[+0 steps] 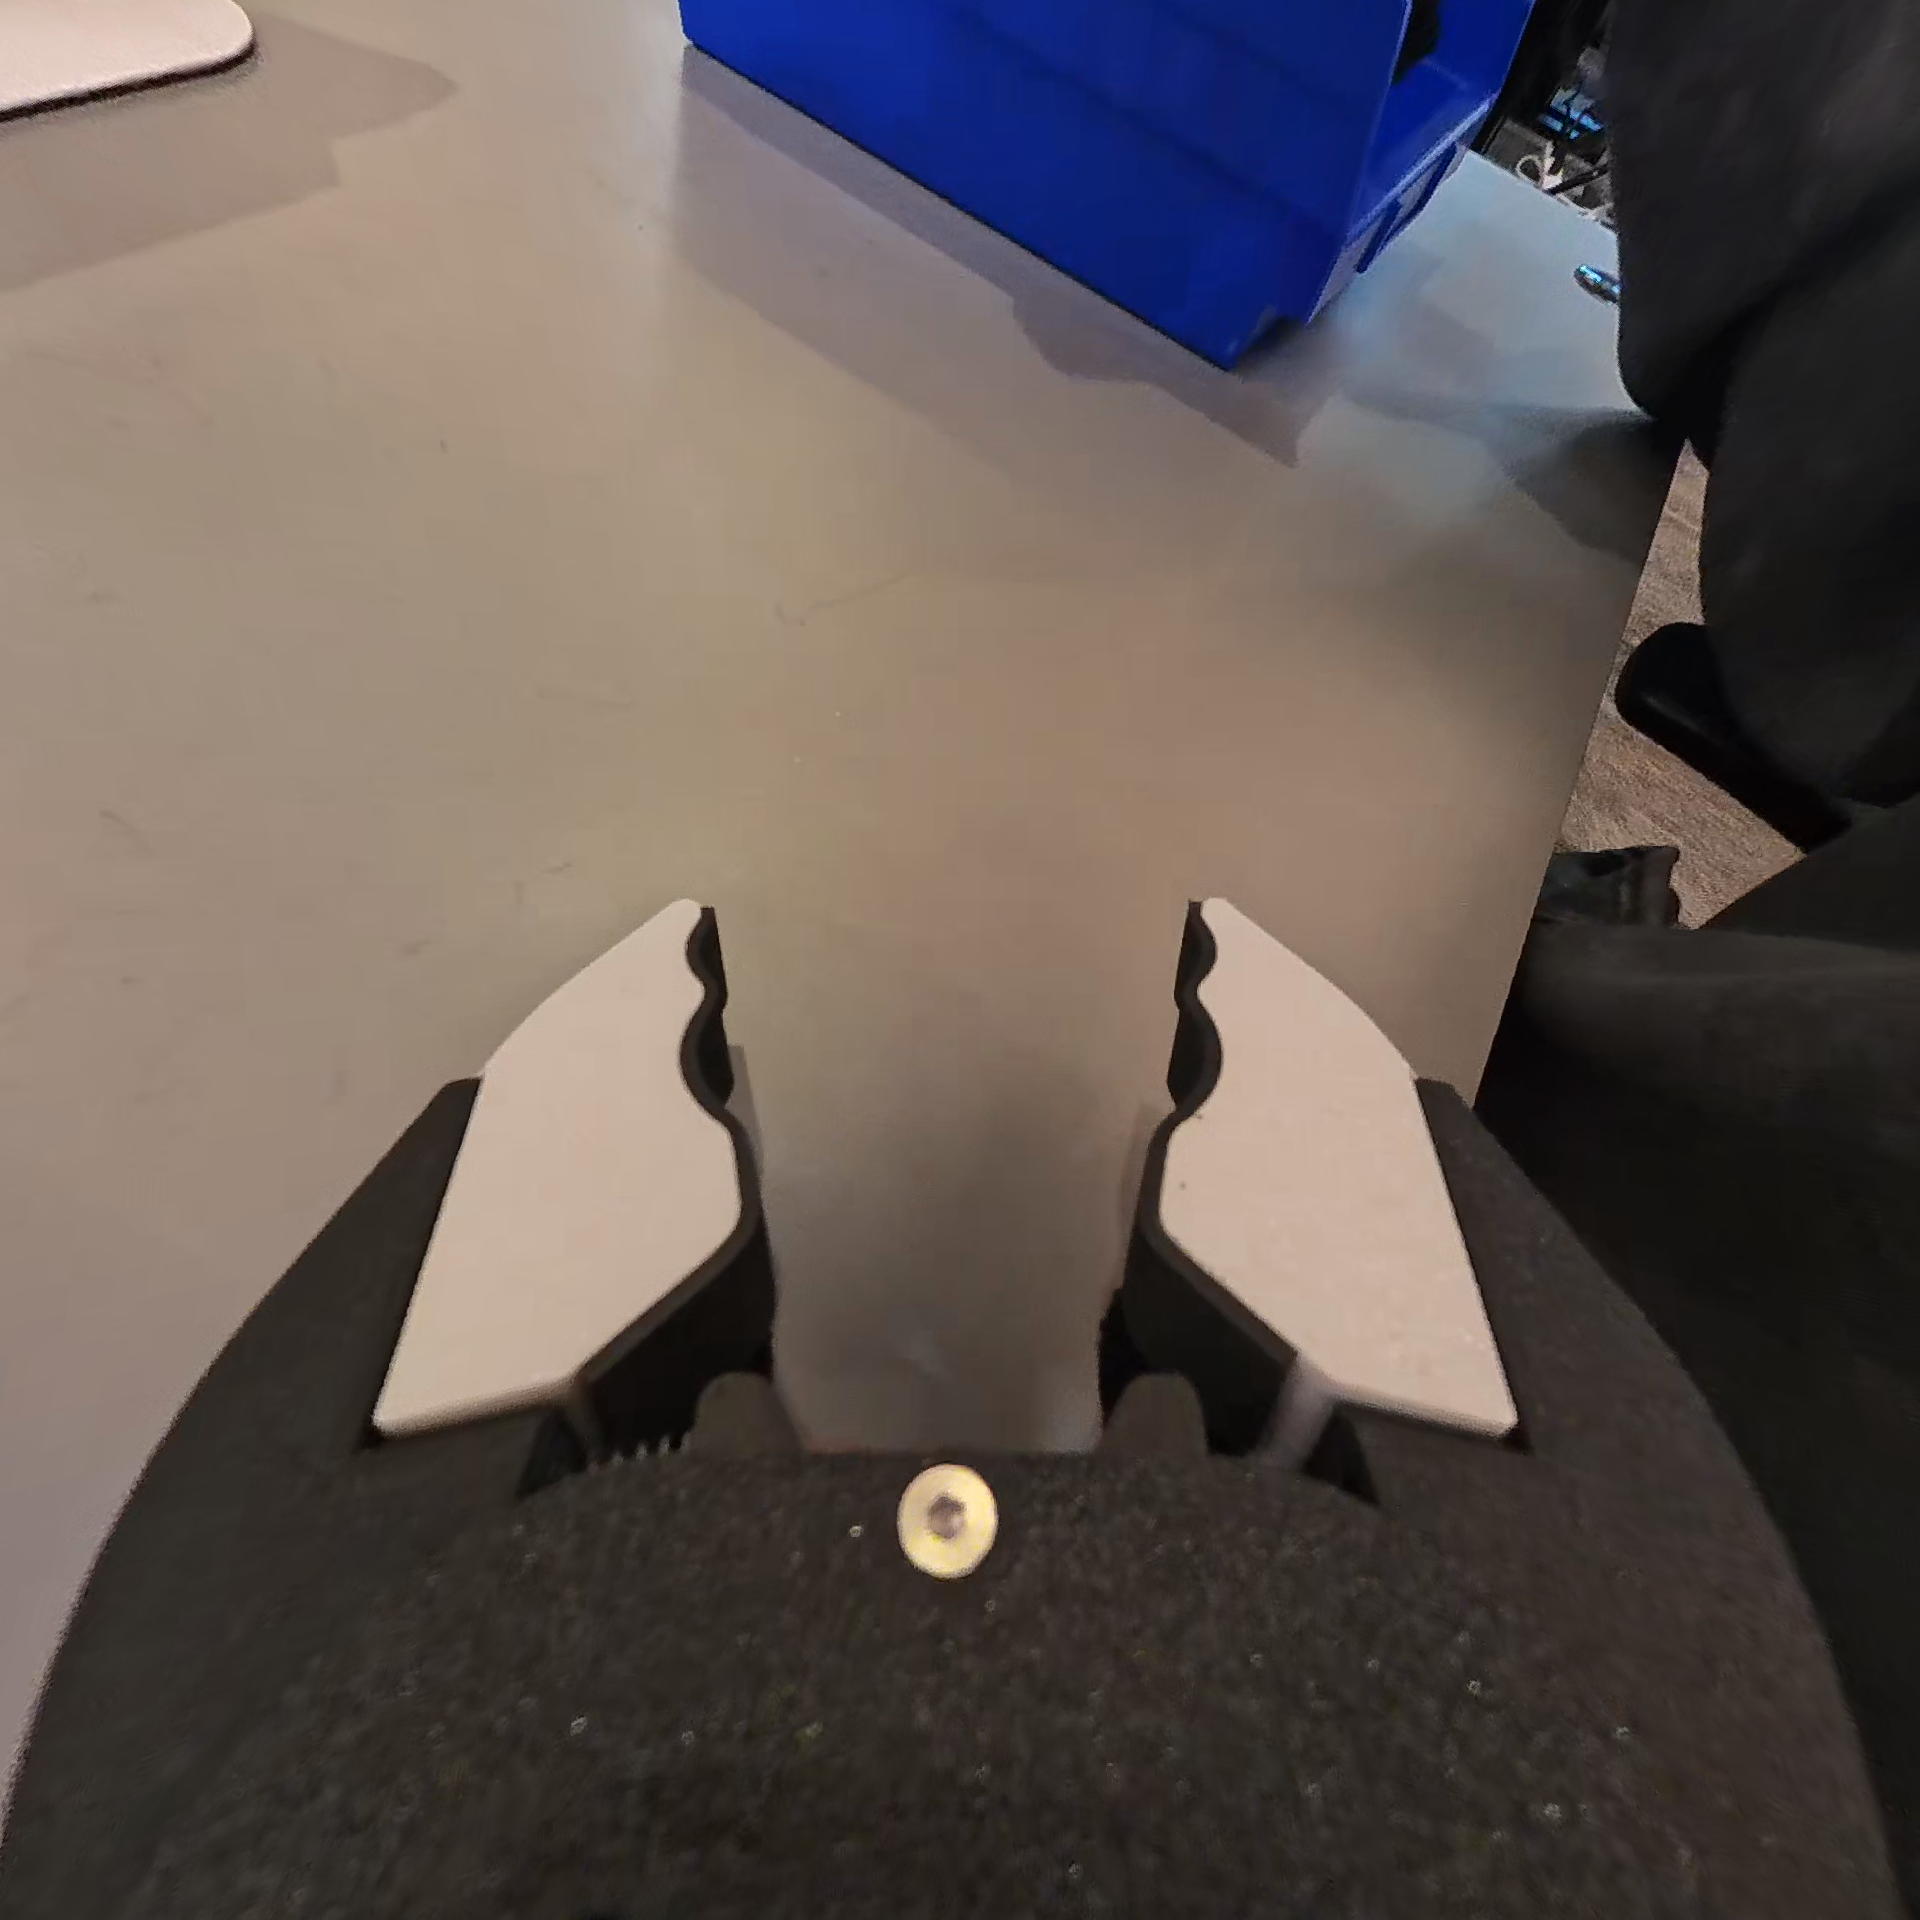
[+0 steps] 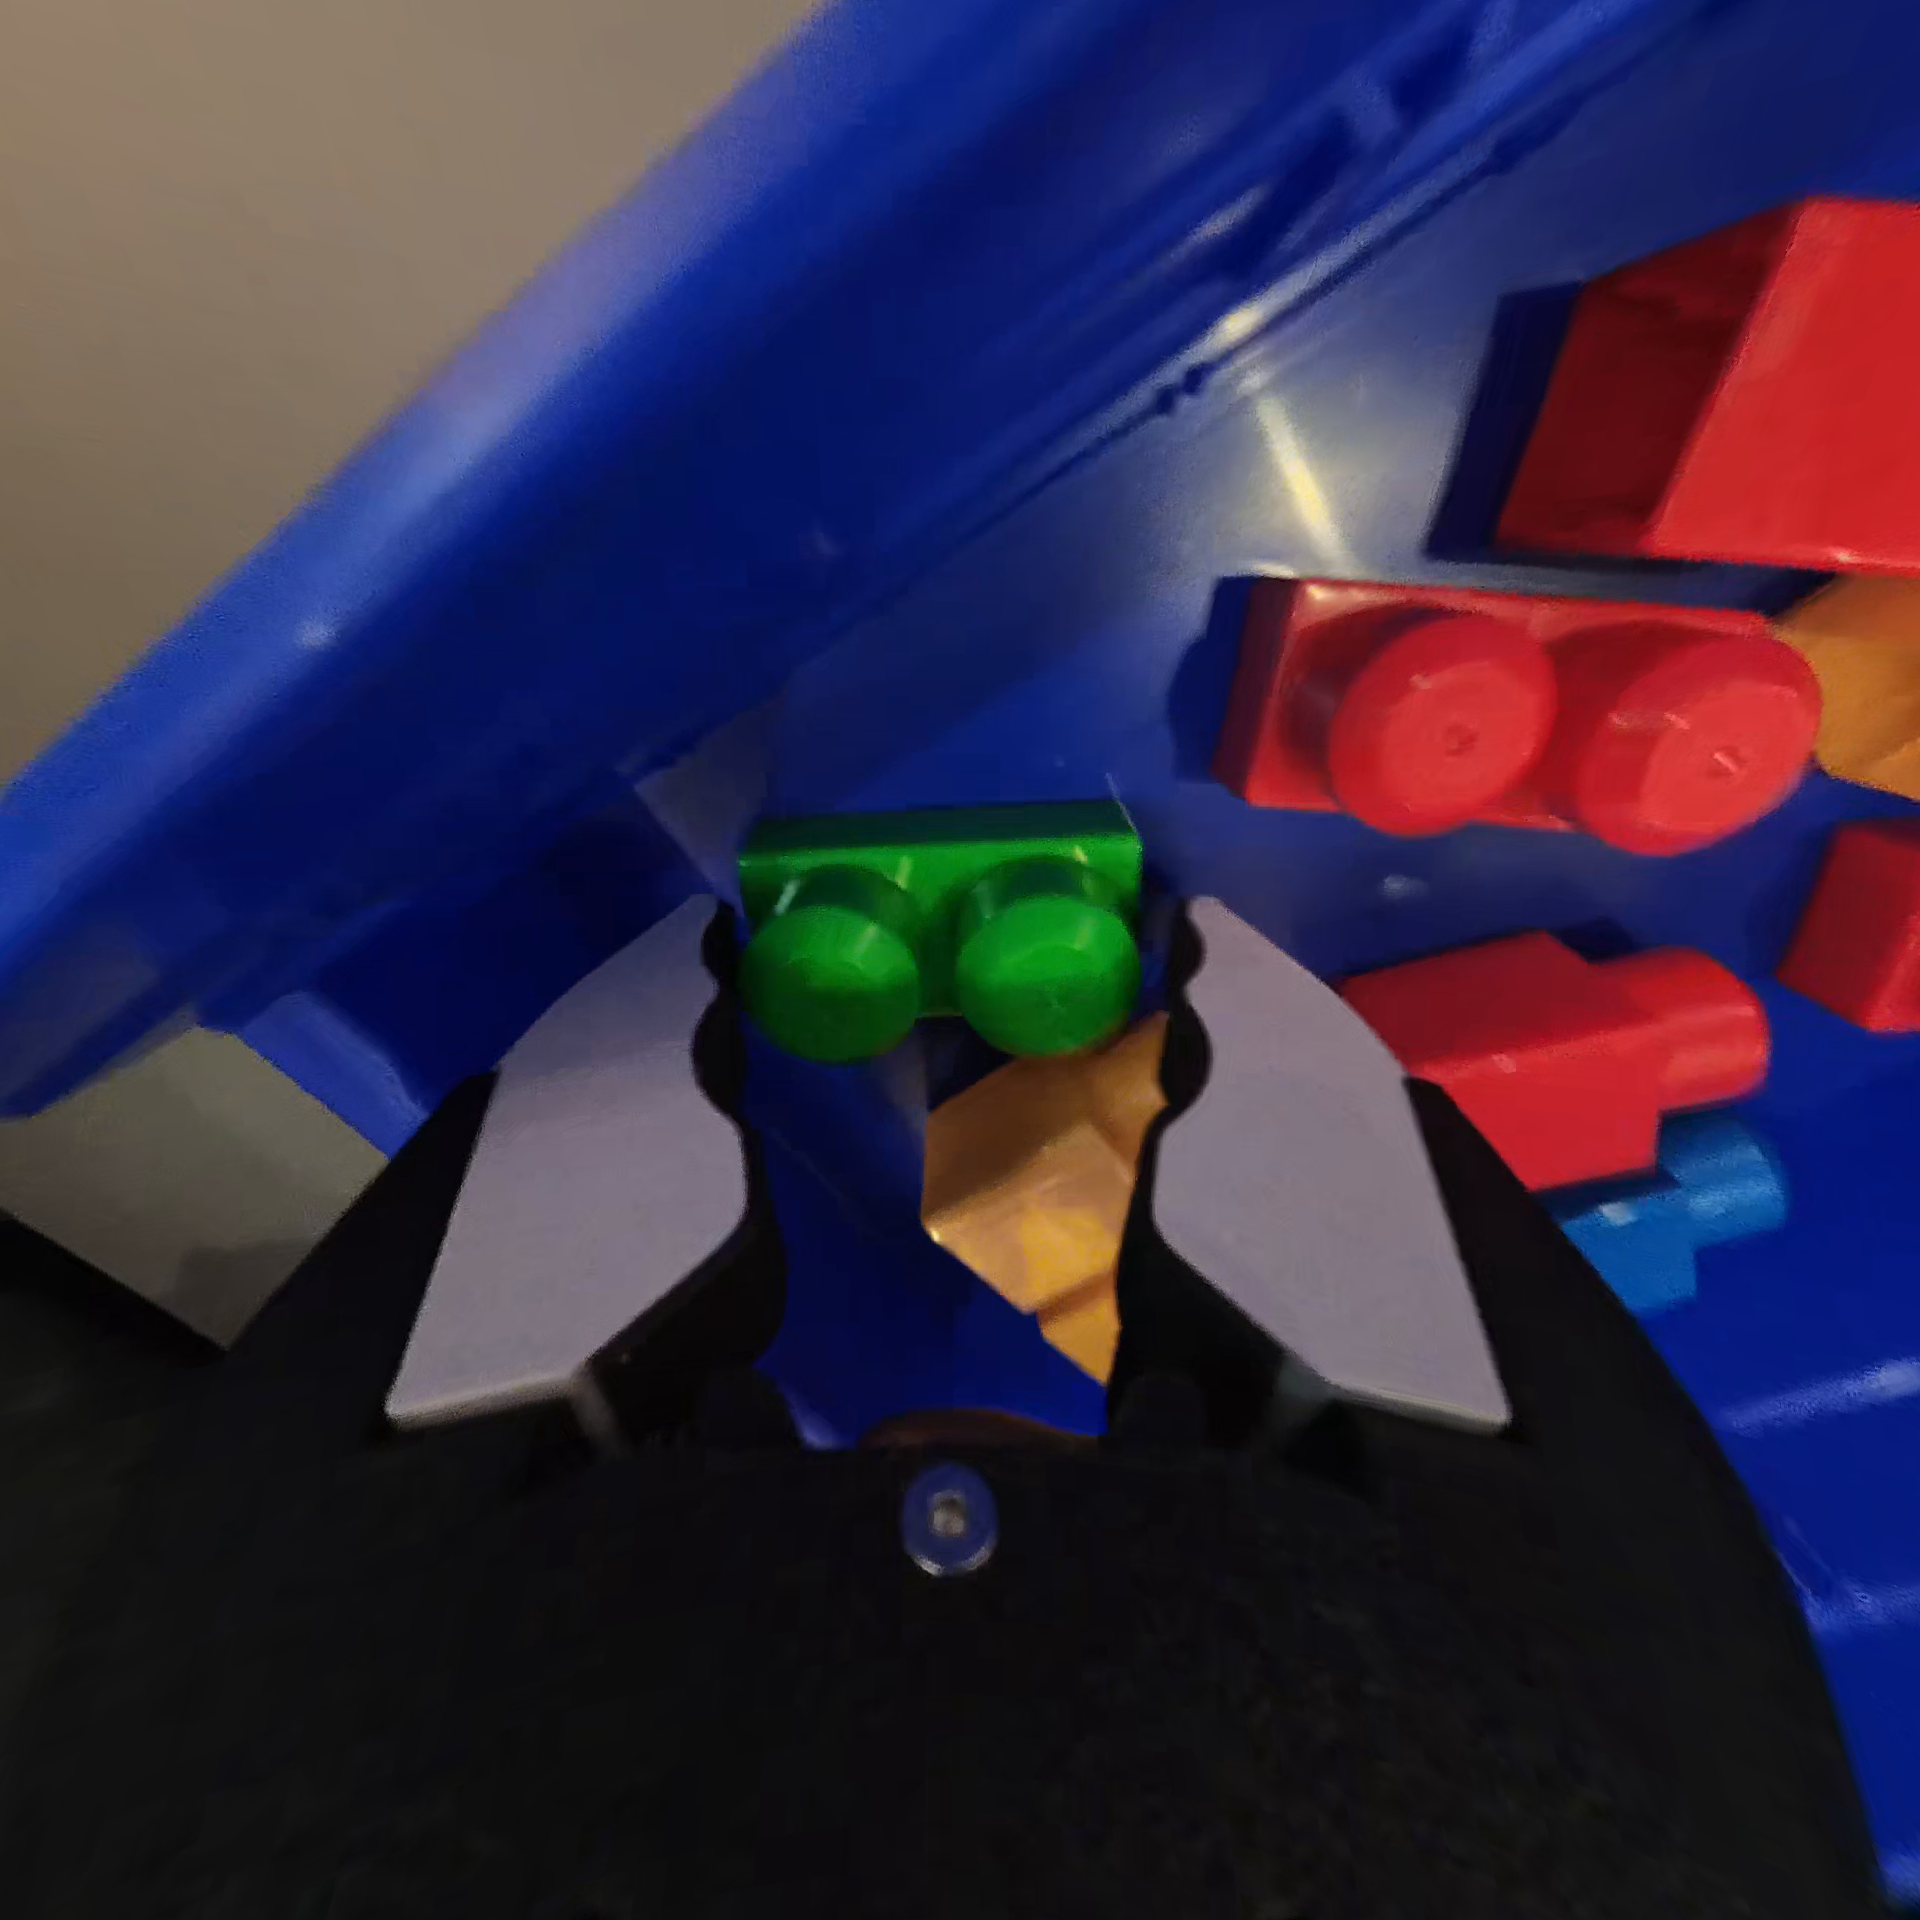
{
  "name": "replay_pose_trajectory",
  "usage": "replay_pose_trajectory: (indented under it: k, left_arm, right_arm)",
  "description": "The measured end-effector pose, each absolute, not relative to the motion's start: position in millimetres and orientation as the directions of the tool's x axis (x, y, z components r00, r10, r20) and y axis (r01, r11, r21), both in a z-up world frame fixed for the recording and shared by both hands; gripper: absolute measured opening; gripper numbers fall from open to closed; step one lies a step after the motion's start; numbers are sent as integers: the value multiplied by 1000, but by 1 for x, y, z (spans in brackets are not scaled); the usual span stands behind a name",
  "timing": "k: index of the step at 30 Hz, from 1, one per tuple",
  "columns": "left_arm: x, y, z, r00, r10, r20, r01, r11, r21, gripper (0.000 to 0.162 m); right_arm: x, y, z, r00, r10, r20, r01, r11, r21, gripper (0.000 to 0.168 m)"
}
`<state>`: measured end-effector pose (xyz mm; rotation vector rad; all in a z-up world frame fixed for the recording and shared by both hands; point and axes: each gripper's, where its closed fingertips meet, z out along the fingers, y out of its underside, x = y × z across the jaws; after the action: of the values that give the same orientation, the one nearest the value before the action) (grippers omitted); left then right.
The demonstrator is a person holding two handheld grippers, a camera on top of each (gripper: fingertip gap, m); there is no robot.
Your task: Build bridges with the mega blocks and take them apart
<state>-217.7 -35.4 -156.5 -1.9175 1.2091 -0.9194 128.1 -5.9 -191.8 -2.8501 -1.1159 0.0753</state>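
Ahead of me lies a grey worktop (image 1: pixel 831 623), matte and faintly scuffed. A blue plastic bin (image 1: pixel 1091 156) stands toward its far right corner, with one ribbed wall facing me. In my right view I look over that wall (image 2: pixel 623 468) onto the bin's glossy floor. At the far left corner rests a white pad (image 1: pixel 114 52) with a rounded, dark-edged corner. Beyond the right edge I see a person's dark clothing (image 1: pixel 1787 364) above mottled carpet (image 1: pixel 1662 790). Near that edge, beside the bin, lies a small shiny thing (image 1: pixel 1595 278), too small to tell.
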Motion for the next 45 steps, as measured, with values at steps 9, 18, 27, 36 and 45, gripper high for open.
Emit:
replay_pose_trajectory:
  k: [9,18,27,36,45]
  left_arm:
    - [-224,-29,-152,345,-914,214,-407,-351,-843,83]
    - [-224,-30,-156,362,-916,172,-451,-333,-828,84]
    - [-232,-32,-133,318,-898,304,-377,-414,-829,80]
    - [-350,59,-52,363,-920,-150,-702,-163,-693,77]
    - [-395,193,-88,119,-967,-227,-969,-63,-237,75]
  right_arm:
    - [28,4,21,761,629,160,436,-313,-844,76]
    - [-155,-44,-111,474,820,-320,147,-432,-890,76]
    - [-163,-38,-118,477,819,-318,67,-395,-916,67]
    - [-151,-39,-113,445,820,-360,-9,-398,-917,64]
    - [-149,-41,-110,419,815,-400,-52,-418,-907,63]
